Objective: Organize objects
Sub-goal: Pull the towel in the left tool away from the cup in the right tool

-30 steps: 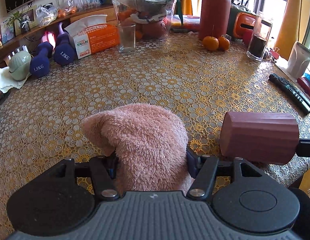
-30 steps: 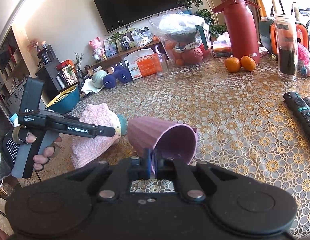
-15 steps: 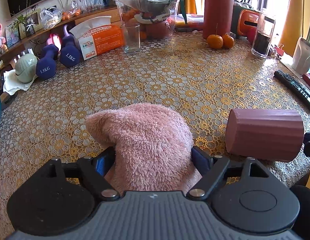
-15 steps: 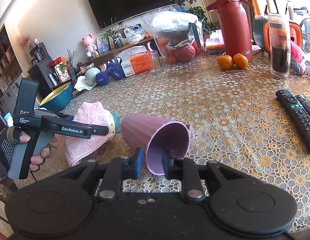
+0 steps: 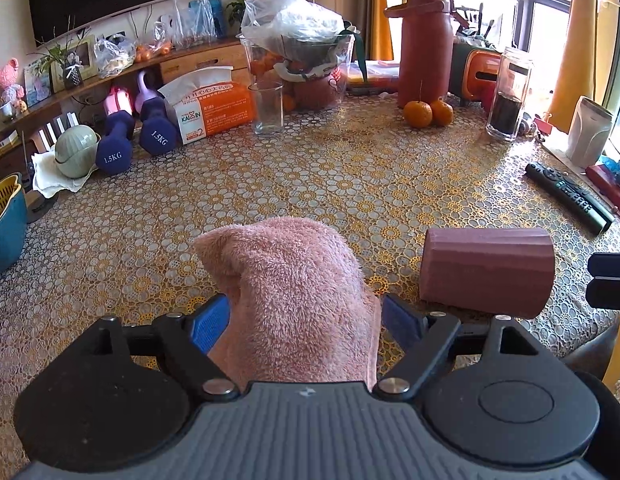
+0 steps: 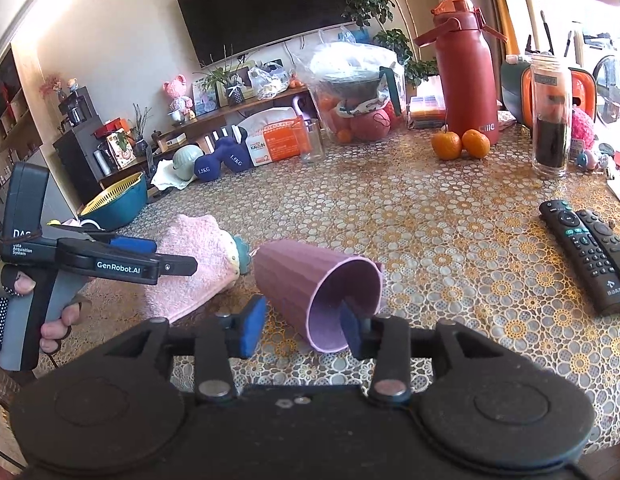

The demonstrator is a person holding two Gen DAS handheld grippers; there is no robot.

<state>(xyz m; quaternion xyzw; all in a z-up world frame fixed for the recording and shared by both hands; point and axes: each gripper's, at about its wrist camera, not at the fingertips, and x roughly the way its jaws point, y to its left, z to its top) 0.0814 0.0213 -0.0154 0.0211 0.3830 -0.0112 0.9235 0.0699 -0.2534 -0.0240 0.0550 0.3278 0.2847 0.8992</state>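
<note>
My left gripper (image 5: 305,320) and right gripper (image 6: 299,326) are both released: one pink towel (image 5: 297,292), one mauve cup (image 6: 318,288) on its side, two remotes (image 6: 586,256).

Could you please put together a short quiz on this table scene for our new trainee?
1. True or false: the purple cup stands upright on the table.
2. What sits between the fingers of the left hand-held gripper? A) a pink towel B) a remote control C) a dumbbell
3. How many oranges lie beside the red flask?

Key
1. False: the cup lies on its side, its mouth towards the right hand-held gripper.
2. A: the pink towel, with the jaws spread open on either side of it.
3. Two.
</note>
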